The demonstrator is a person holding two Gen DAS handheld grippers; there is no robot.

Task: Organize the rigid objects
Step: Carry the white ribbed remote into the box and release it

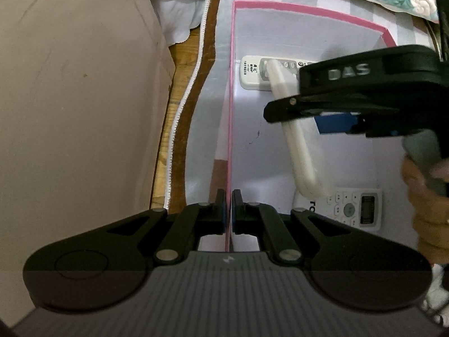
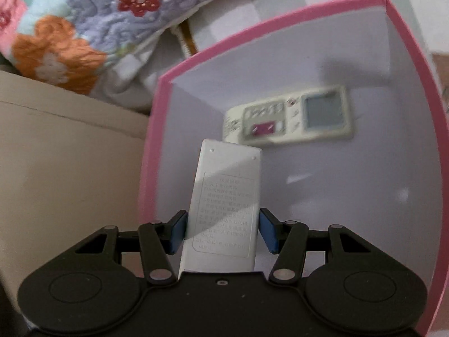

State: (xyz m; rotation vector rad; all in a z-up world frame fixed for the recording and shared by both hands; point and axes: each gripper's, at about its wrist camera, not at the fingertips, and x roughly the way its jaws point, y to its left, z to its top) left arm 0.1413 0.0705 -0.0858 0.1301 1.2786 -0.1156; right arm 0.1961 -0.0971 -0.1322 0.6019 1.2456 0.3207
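Two remotes, one (image 1: 254,74) at the far side and one (image 1: 356,210) nearer, are already laid in the pink box (image 1: 230,129), whose wall is pinched by the closed left gripper (image 1: 228,210), while a third white remote (image 2: 221,210) is held above its floor between the half-wide pads of the right gripper (image 2: 221,230), not yet released.

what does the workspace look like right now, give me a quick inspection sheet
surface: bed with a pale checked sheet under the box.
job's things: pink-rimmed box, white inside; a remote with a screen lies flat on its floor; a second remote with a small display also lies inside; a white remote, back side up, is held over the box.
clutter: floral quilt bunched behind the box.
grippers: left gripper shut on the box's wall; right gripper shut on the white remote.
cables: nothing seen.
surroundings: beige panel beside the bed, wooden floor in the gap.
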